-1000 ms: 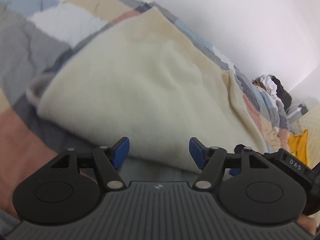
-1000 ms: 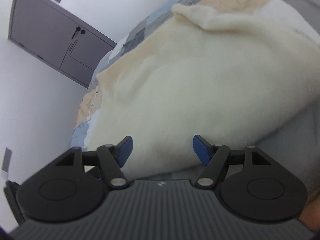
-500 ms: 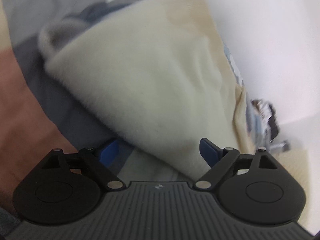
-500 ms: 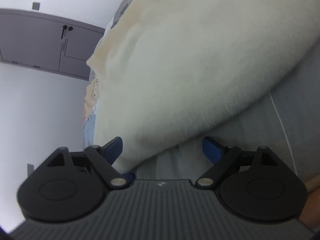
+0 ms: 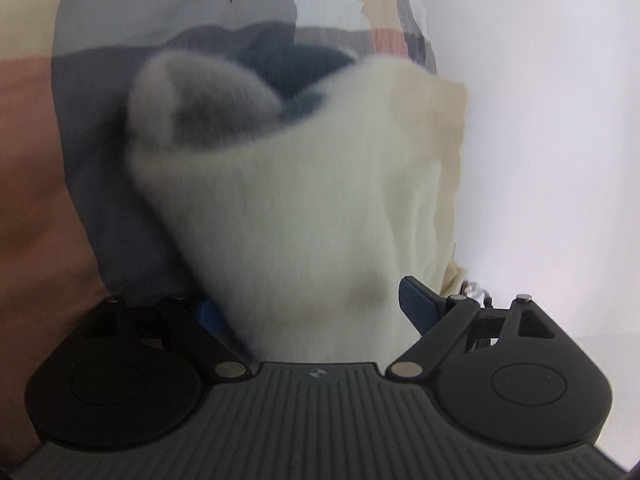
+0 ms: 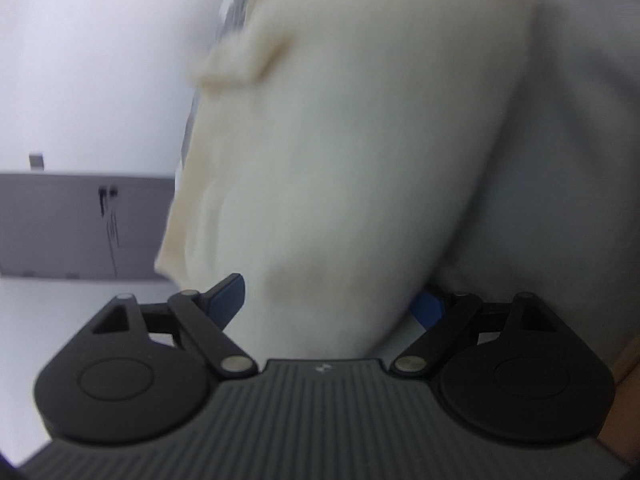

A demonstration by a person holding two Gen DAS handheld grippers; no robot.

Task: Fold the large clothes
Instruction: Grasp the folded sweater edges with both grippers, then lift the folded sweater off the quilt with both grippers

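A thick cream garment (image 5: 300, 200) lies on a patchwork bedspread (image 5: 108, 216), with a curled fold at its far end. Its near edge reaches in between the blue pads of my left gripper (image 5: 310, 300), which stands wide open; the cloth covers part of the left pad, and no squeeze shows. In the right wrist view the same cream garment (image 6: 340, 140) fills the middle. Its edge lies between the spread fingers of my right gripper (image 6: 330, 296), also wide open. Both pictures are blurred.
The bedspread has grey, pink and beige patches, and a grey patch (image 6: 580, 160) lies right of the garment. A white wall (image 5: 540, 160) runs along the bed's far side. A grey door (image 6: 80, 224) shows at the left.
Both grippers have rolled, sunk toward the bed and spread their jaws wider. The garment's near edge, earlier just ahead of the pads, now sits between them in both views.
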